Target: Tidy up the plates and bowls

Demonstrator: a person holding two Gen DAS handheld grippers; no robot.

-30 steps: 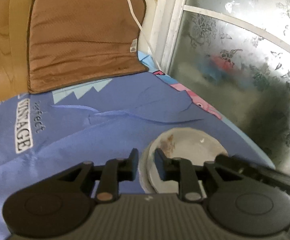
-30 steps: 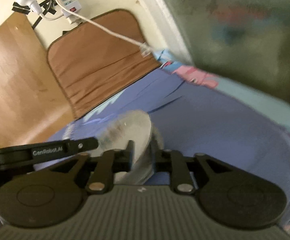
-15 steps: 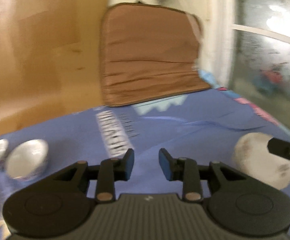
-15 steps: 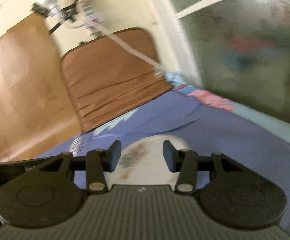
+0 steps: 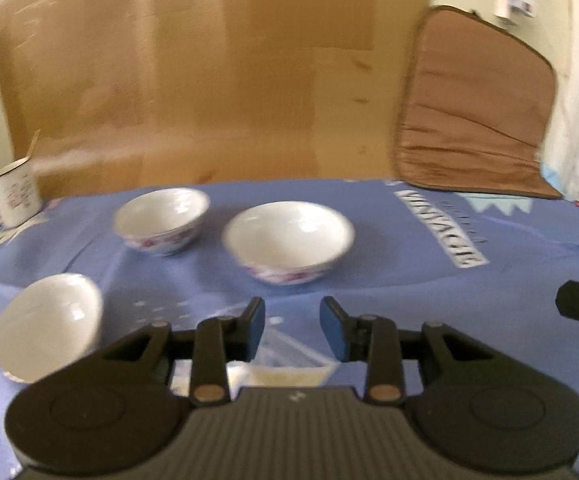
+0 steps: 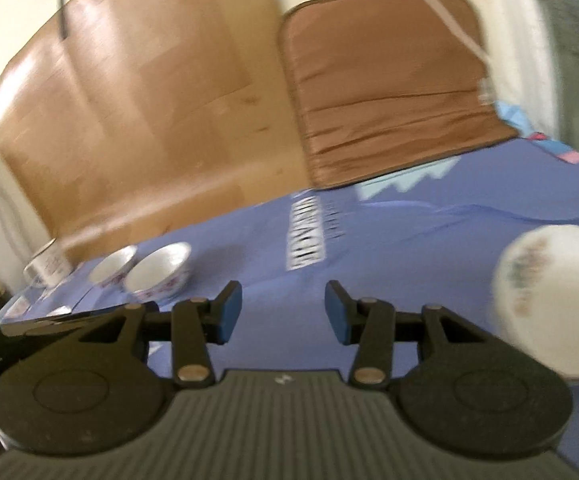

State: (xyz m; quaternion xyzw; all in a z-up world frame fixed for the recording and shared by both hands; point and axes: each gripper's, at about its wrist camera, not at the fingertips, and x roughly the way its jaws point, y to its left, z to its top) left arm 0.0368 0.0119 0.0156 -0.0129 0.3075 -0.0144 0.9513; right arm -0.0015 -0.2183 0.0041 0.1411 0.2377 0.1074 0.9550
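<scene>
Both tools, left and right, gape empty; three bowls sit mouth-up.

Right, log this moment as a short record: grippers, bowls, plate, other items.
left gripper: open, empty, above the cloth
right gripper: open, empty
bowls: three upright on the cloth; large bowl straight ahead of the left gripper, far bowl beyond it to the left, near bowl at left
plate: on the cloth, right of the right gripper
mug: far left corner
cushion: leaning at the back right
</scene>
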